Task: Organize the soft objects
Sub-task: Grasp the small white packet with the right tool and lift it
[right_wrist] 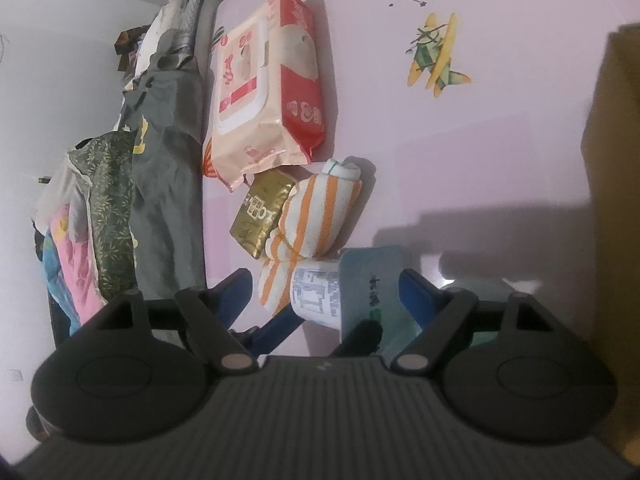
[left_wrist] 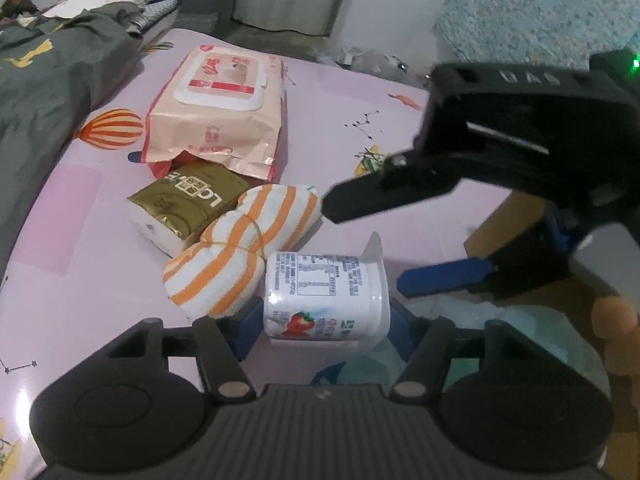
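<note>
Left wrist view: white plastic yogurt cup with a strawberry label (left_wrist: 326, 300) lying on its side between the blue fingers of the left hand-held gripper (left_wrist: 324, 330), jaws apart and pads seemingly not yet pressing. Probably light, thin-walled, easily crushed, slick; best taken across the mid-body, gently. Just beyond the cup, touching it, an orange-and-white striped cloth bundle tied with string (left_wrist: 240, 248): soft, squashy, graspable anywhere. Farther ahead, a gold-wrapped tissue pack (left_wrist: 186, 206) and a pink soft pack of wet wipes (left_wrist: 218, 110). Right hand-held gripper (left_wrist: 360, 240) crossing in from the right, jaws apart, empty, crowding the approach.

Right wrist view: same cup (right_wrist: 316, 296) low between 2 blue fingers, nothing gripped. Brown cardboard box (right_wrist: 612, 200) at right.
</note>
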The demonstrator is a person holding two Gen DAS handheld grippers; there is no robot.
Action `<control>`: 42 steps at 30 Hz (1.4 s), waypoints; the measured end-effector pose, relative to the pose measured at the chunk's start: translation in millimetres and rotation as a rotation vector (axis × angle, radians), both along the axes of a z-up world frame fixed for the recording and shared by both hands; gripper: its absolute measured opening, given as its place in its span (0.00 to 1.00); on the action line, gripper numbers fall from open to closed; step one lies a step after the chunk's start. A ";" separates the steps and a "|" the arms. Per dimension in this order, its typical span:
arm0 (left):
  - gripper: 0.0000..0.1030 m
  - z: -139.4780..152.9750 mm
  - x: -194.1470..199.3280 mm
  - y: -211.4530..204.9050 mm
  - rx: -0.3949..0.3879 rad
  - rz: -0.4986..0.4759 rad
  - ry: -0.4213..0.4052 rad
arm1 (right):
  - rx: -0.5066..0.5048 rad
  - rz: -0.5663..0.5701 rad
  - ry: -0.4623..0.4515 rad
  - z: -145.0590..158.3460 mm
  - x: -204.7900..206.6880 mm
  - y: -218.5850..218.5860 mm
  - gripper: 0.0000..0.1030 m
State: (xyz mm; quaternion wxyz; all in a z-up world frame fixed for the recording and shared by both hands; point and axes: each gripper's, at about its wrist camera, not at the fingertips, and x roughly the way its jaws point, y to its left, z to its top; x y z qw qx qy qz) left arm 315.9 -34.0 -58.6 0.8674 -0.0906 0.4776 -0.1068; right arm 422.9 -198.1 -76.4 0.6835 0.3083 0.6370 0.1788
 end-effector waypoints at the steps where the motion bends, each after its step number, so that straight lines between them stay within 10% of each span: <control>1: 0.62 0.2 0.6 1.0 -0.005 0.003 -0.002 | 0.002 -0.002 0.000 -1.2 -0.5 -2.2 0.78; 18: 0.62 9.9 -45.2 115.6 -0.477 0.206 0.046 | 0.091 0.108 -0.008 14.4 -16.5 36.5 0.79; 33: 0.62 -22.1 -70.0 180.9 -0.541 0.355 0.078 | 0.049 0.253 -0.007 3.9 -32.9 130.9 0.80; 42: 0.62 -4.4 -90.3 199.8 -0.433 0.363 -0.004 | 0.116 0.265 -0.046 18.0 -40.3 148.7 0.79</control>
